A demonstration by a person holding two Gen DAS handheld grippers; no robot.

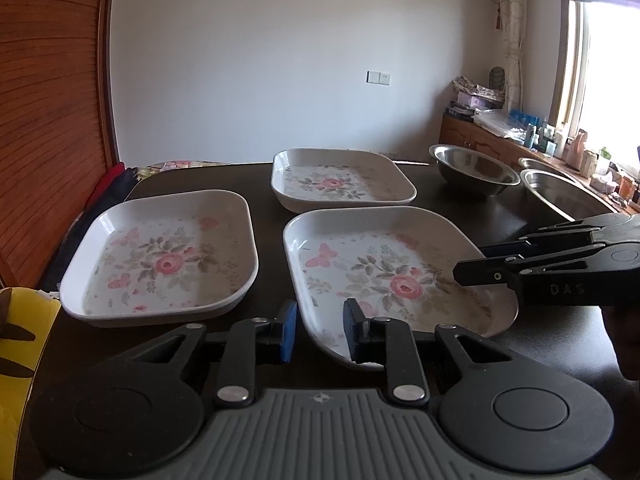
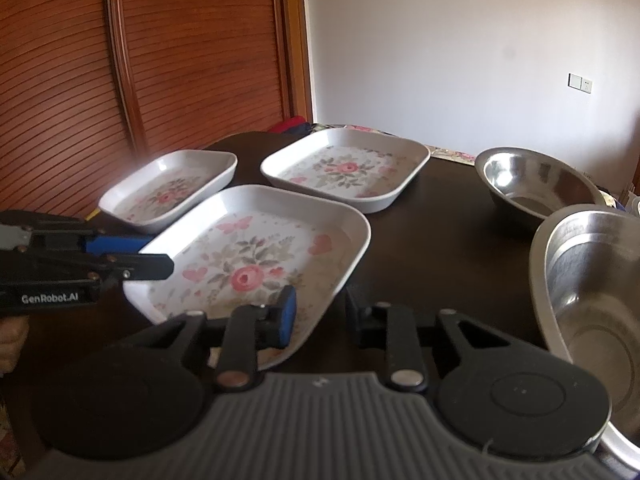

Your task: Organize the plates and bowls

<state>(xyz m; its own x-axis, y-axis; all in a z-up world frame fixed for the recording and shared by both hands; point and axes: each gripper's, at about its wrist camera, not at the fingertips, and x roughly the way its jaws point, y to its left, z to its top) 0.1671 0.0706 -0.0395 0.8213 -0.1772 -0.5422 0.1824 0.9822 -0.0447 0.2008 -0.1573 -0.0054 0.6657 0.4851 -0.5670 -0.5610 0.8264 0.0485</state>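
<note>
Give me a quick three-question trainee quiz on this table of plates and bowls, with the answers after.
1. How many floral plates lie on the dark table?
2. True or false: the left gripper and right gripper are both open.
3. The steel bowls are: A nested, B side by side, C upside down.
Key: 1 three; 2 true; 3 B.

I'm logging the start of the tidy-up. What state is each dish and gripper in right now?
Near floral plate: empty, flat on the table, between both grippers.
Left floral plate: empty, unstacked.
Far floral plate: empty, unstacked.
Two steel bowls: upright, empty, side by side.
Left gripper: open, straddling the near plate's rim.
Right gripper: open, straddling its rim.
</note>
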